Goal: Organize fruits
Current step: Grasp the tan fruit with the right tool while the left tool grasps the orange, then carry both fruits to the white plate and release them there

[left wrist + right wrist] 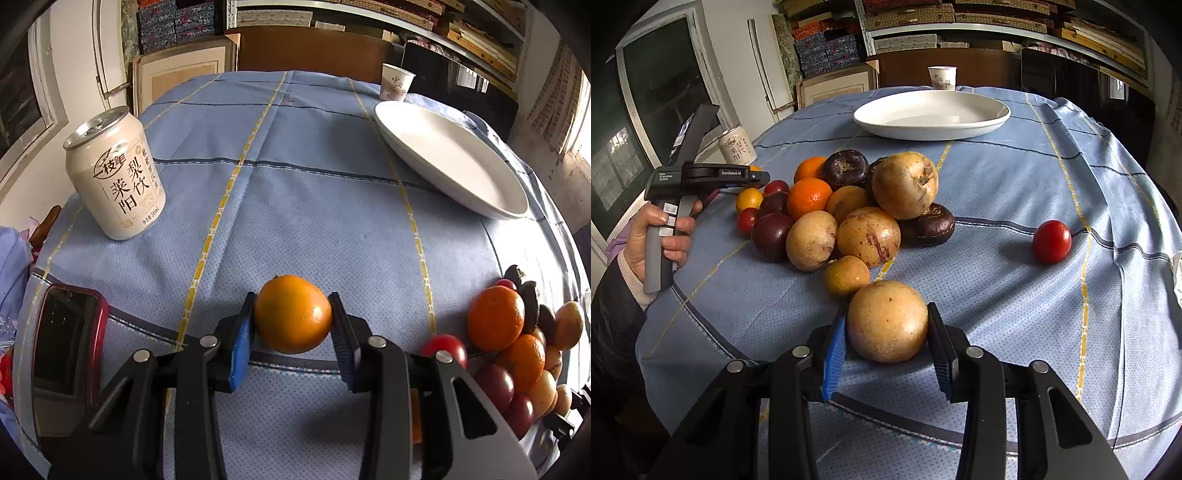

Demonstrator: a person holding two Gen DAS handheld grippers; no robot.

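Note:
My left gripper (pixel 293 317) is shut on a small orange (pixel 293 314), held just above the blue cloth. My right gripper (pixel 887 325) is shut on a tan round fruit (pixel 887 320) near the table's front edge. A pile of fruits (pixel 849 206) with oranges, tan fruits and dark purple ones lies beyond the right gripper; it shows at the right edge of the left wrist view (pixel 517 339). A lone red tomato (pixel 1051 241) lies to the right. An empty white plate (pixel 932 114) stands at the far side; it also shows in the left wrist view (pixel 450 158).
A cream drink can (pixel 116 173) stands at the left. A red-cased phone (pixel 68 350) lies at the near left edge. A paper cup (pixel 942 78) stands behind the plate. The person's hand holds the left gripper's handle (pixel 665 229) at left. Shelves and boxes are behind the table.

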